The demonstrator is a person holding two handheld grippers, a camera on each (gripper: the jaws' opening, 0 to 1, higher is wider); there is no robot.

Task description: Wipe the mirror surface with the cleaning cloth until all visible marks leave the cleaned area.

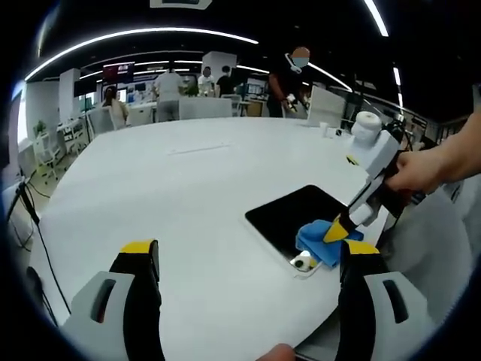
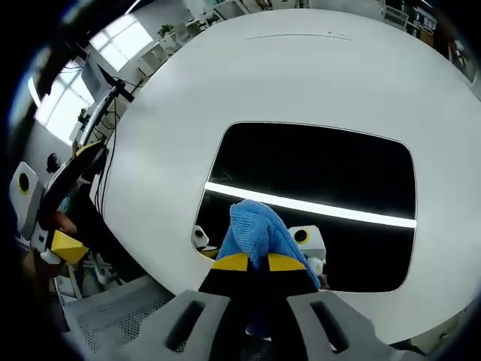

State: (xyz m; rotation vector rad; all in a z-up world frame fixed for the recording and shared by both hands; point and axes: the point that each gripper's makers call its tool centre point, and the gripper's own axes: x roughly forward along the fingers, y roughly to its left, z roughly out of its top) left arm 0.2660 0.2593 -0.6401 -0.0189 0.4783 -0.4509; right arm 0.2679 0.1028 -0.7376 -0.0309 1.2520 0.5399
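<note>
Tabletop [image 1: 188, 195]: large, round, white, smooth and matte, set in an open office hall with curved ceiling light strips. Its far half carries only a thin line mark.

Room: several people [image 1: 169, 86] stand at desks along the far wall; one in dark clothing [image 1: 289, 83] stands past the tabletop's far edge. A cable [image 1: 34, 218] hangs off the near-left rim. Windows and stands lie beyond the rim in the right gripper view.

Mirror [image 2: 323, 195]: flat, dark, rounded rectangle, lying near the tabletop's edge; glossy, reflecting a bright light strip. In the left gripper view it sits at right [image 1: 297, 214].

Cleaning cloth [image 2: 255, 229]: blue, woven, bunched into a lump, resting on the mirror's near portion; seen also at [image 1: 319, 235].

Right claw [image 2: 252, 263]: yellow-tipped black jaws clenched on the cleaning cloth, pressing it to the glass. From the left gripper view [image 1: 338, 229] it slants down from a hand [image 1: 417, 169].

Left claw [image 1: 248, 259]: jaws spread wide apart, grasping nothing, above bare tabletop, left of the mirror.

Other items: a white roll-shaped object [image 1: 366, 124] and small white items [image 1: 331, 129] stand beyond the mirror; too small to identify.
</note>
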